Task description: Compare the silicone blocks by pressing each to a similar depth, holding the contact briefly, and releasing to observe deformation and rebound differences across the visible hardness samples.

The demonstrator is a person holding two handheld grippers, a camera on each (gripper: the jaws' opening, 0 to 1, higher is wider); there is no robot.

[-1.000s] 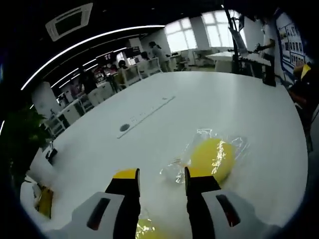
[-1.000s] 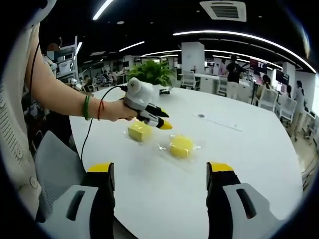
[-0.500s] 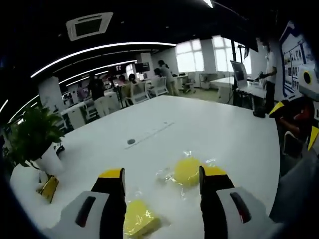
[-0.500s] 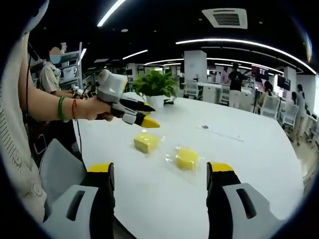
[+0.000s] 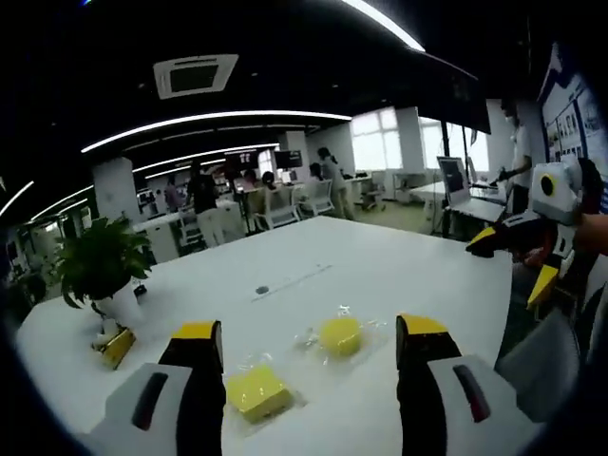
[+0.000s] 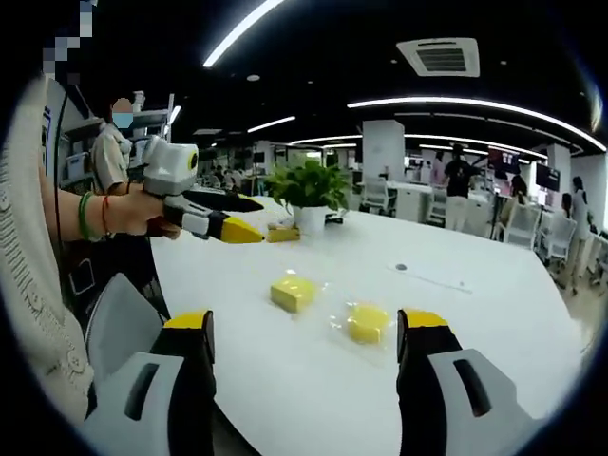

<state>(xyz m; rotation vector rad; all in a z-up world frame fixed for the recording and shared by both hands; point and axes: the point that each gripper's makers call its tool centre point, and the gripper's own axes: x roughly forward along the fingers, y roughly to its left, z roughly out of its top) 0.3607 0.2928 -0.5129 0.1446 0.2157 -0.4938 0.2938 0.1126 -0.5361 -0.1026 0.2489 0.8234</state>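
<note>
– Where are the silicone blocks?

– Both lie on the white bench (image 5: 399,275), a little apart. The square yellow block (image 5: 256,391) sits on clear wrap, and the rounder yellow block (image 5: 339,335) lies in its own crinkled wrap. In the right gripper view the square block (image 6: 294,292) is to the left of the rounder one (image 6: 368,323).

– And the grippers?

– The left gripper (image 5: 307,344) is above the bench, jaws wide, gripping nothing, with both blocks seen between them. The right gripper (image 6: 303,328) also has its jaws spread wide and empty, off the blocks.

– Anything else?

– A potted plant (image 6: 310,195) stands at the bench's far end, with a small yellow packet (image 6: 282,234) beside it.
</note>
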